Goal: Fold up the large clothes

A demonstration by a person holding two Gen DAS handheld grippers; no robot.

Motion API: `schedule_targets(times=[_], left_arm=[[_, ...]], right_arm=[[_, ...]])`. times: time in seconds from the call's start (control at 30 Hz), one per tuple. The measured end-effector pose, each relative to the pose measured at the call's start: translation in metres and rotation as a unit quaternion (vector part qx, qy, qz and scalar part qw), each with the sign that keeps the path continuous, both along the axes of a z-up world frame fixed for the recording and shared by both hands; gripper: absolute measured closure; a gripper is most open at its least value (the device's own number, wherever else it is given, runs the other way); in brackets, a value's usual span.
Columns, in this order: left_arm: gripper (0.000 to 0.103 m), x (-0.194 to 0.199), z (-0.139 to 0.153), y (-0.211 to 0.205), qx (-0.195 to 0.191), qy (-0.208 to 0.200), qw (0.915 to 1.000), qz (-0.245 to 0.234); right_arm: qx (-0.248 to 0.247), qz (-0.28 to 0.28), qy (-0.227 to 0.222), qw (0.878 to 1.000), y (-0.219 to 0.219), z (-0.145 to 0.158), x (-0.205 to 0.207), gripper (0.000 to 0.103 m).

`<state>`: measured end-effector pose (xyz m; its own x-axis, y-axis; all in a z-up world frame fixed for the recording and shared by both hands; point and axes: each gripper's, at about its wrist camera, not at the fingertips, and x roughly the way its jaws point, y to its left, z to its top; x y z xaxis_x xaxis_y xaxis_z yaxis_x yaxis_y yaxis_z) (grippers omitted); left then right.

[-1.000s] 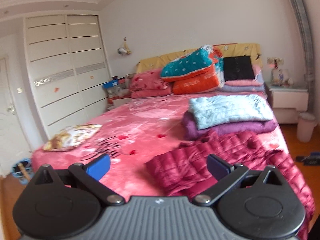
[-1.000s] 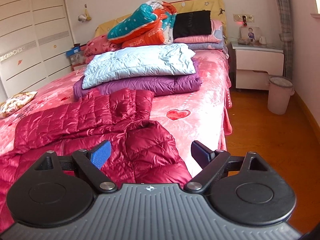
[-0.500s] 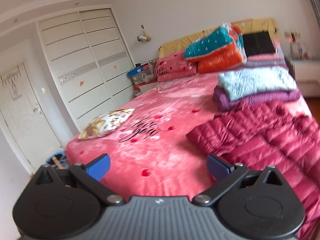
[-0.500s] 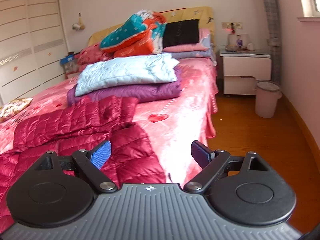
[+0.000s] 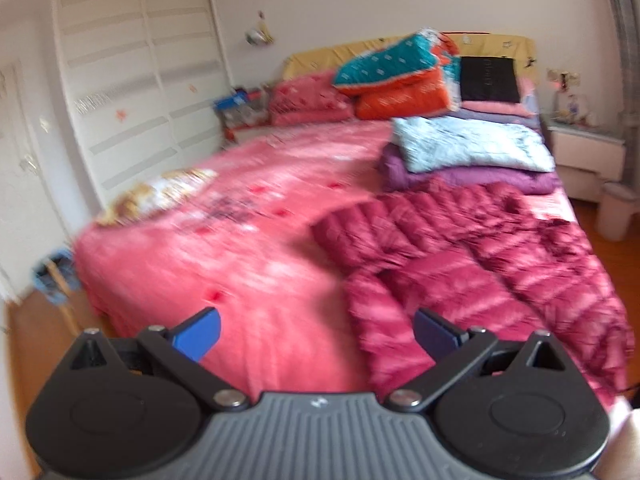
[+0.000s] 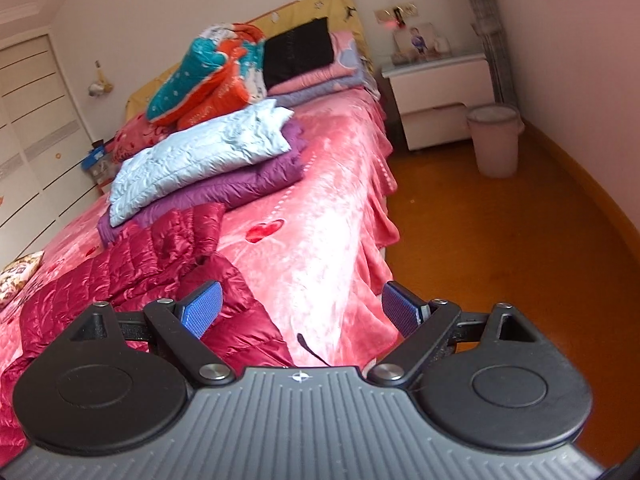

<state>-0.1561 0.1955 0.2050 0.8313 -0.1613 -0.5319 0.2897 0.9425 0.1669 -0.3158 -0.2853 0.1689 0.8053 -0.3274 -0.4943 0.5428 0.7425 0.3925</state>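
Two folded jackets, pale blue (image 6: 200, 156) on purple (image 6: 224, 188), sat stacked up the bed (image 6: 332, 216). The crimson jacket (image 5: 500, 264) lay spread and unfolded at the foot. Left tool (image 5: 316, 330) and right tool (image 6: 300, 308) both gaped wide, empty — folding it looked not yet begun.

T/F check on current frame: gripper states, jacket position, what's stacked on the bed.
1. Both hand-held grippers are open and empty. True: left hand-held gripper, right hand-held gripper.
2. The dark red puffer jacket is folded on the stack. False: it lies spread out on the bed.
3. The light blue jacket lies on the purple one. True.
4. The bin stands on the nightstand. False: it stands on the floor beside it.
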Motion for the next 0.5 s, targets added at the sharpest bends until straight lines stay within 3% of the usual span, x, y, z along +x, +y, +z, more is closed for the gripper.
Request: schedule_targets(times=[0.13,0.27,0.37,0.5], left_arm=[[0.001,-0.002,-0.019,-0.022,-0.024,0.029,0.9986,-0.037],[0.001,-0.002,-0.017,-0.047,-0.031,0.033,0.9963,-0.073],[0.001,-0.002,-0.001,-0.068,-0.039,0.019,0.9935,-0.105],[0.001,-0.002,0.026,-0.095,-0.058,-0.002,0.9866,-0.153]], right_arm=[[0.020,-0.012,-0.022,0.999,-0.005,0.005,-0.011,0.000],[0.032,-0.069,-0.093,0.993,-0.022,0.036,-0.050,0.000],[0.025,-0.137,-0.138,0.981,-0.038,0.065,-0.088,0.000],[0.014,-0.230,-0.191,0.954,-0.054,0.100,-0.144,0.000]])
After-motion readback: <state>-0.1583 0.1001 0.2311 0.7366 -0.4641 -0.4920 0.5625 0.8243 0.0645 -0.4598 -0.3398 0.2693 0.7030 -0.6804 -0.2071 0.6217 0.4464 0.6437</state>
